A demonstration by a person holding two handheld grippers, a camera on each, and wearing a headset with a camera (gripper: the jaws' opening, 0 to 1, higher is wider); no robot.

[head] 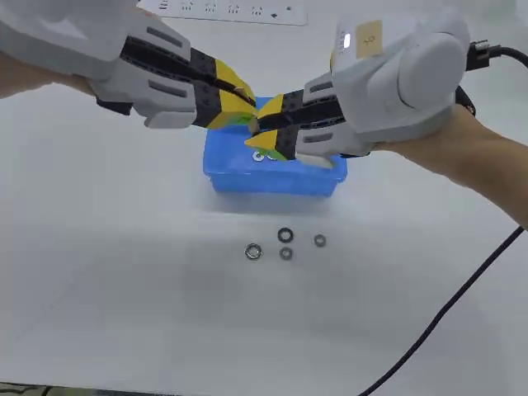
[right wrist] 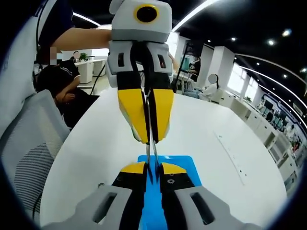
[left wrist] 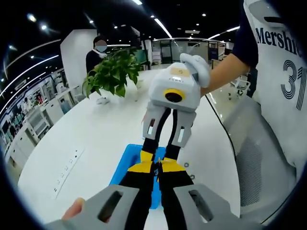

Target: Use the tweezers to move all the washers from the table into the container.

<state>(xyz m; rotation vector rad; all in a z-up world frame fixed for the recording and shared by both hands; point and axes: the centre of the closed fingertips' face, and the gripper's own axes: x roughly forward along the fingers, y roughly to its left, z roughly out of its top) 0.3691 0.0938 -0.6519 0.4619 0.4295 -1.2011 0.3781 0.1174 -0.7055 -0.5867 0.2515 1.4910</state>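
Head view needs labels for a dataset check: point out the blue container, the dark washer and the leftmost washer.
blue container (head: 272, 181), head view, on its front wall.
dark washer (head: 280, 235), head view, on the left side of its ring.
leftmost washer (head: 248, 252), head view, on the left side of its ring.

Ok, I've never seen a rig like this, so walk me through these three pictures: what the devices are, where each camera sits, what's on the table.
No robot here: a person holds a two-jaw gripper in each hand. The head view comes from a headset camera looking down: the left gripper and right gripper meet above a blue container on a white table. The two round pictures come from cameras riding on the grippers, each looking along its own jaws at the other gripper. Thin metal tweezers run between them, and both pairs of jaws look shut on them. Four washers lie on the table in front of the container; something silvery, probably more washers, sits inside.
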